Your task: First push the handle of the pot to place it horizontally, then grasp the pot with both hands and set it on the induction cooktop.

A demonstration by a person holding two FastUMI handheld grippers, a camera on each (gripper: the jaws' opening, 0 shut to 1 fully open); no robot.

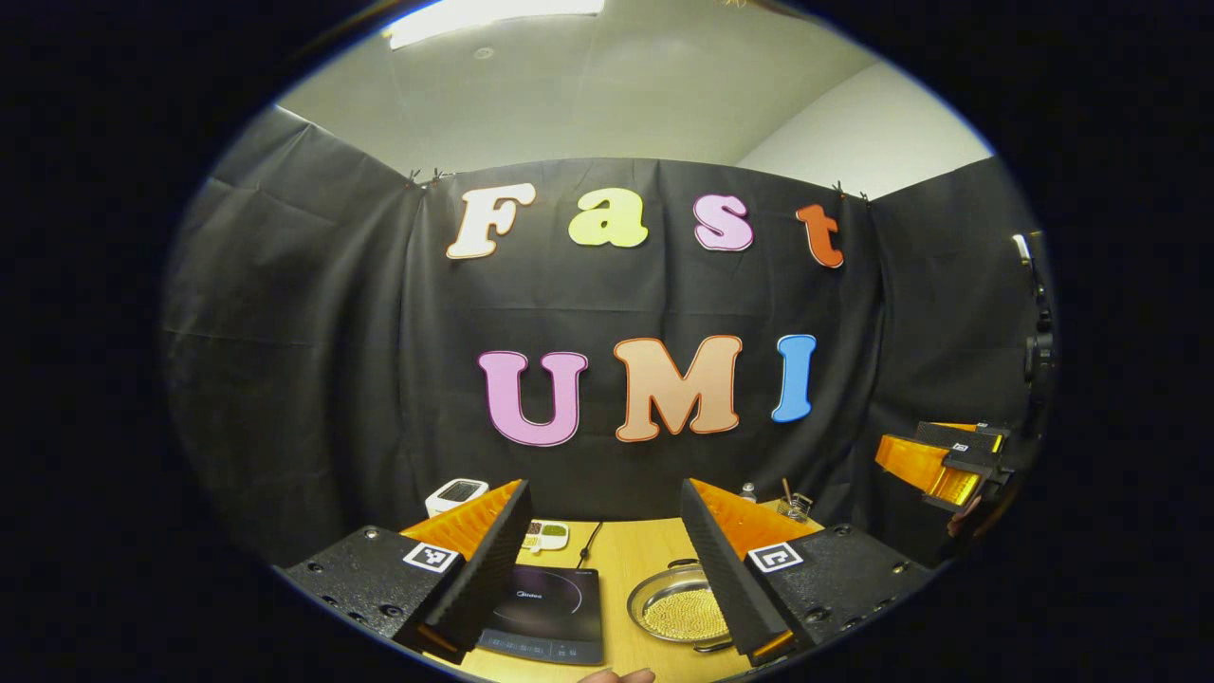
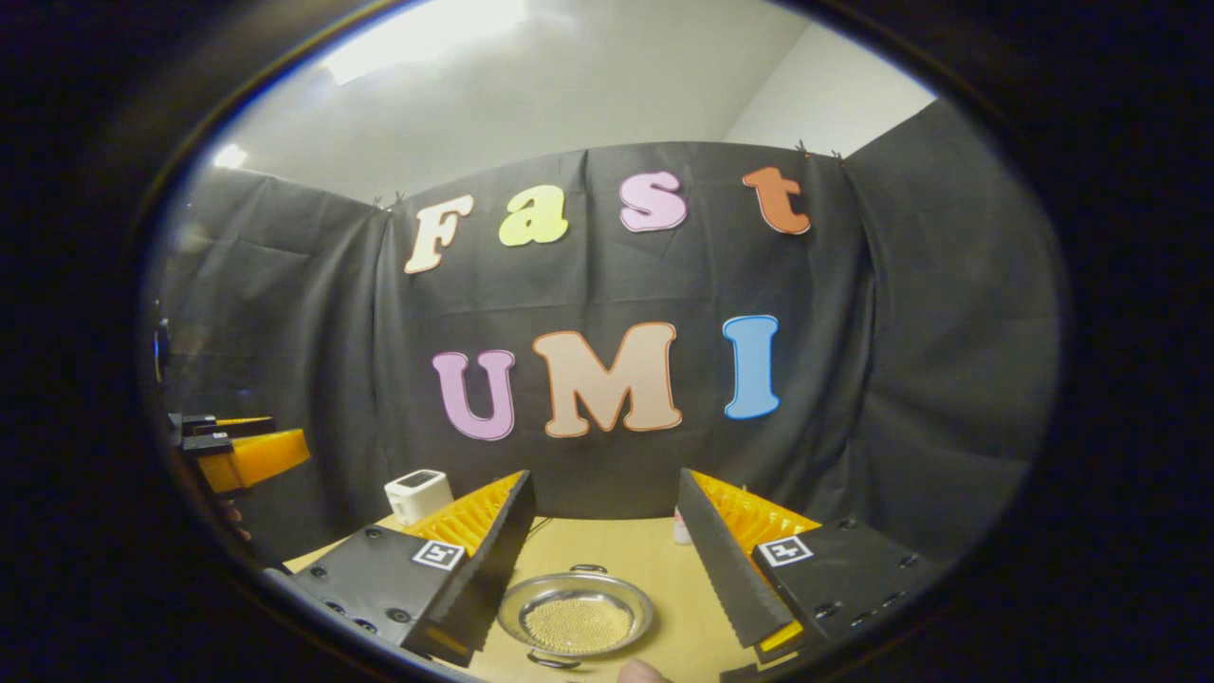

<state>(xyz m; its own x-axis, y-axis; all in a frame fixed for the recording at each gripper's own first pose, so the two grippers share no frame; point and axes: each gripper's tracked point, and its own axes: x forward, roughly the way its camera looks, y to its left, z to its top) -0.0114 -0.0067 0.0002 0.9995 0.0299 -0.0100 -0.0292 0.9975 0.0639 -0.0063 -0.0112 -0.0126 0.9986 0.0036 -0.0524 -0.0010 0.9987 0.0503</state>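
Note:
A shallow steel pot (image 1: 678, 607) with a dimpled golden bottom sits on the wooden table (image 1: 635, 560), just right of the black induction cooktop (image 1: 541, 612). In the right gripper view the pot (image 2: 576, 614) has one small loop handle (image 2: 588, 569) on its far side and one on its near side. My left gripper (image 1: 604, 493) is open, raised above cooktop and pot, holding nothing. My right gripper (image 2: 604, 479) is also open and empty, hovering above the pot. Each gripper shows at the edge of the other's view: the right one (image 1: 948, 455), the left one (image 2: 237, 451).
A white boxy device (image 1: 455, 493) (image 2: 417, 493) stands at the back left of the table. A small white dish (image 1: 545, 536) with divided contents and a cable (image 1: 590, 543) lie behind the cooktop. Small jars (image 1: 792, 503) stand at the back right. A fingertip (image 2: 640, 672) shows at the bottom edge.

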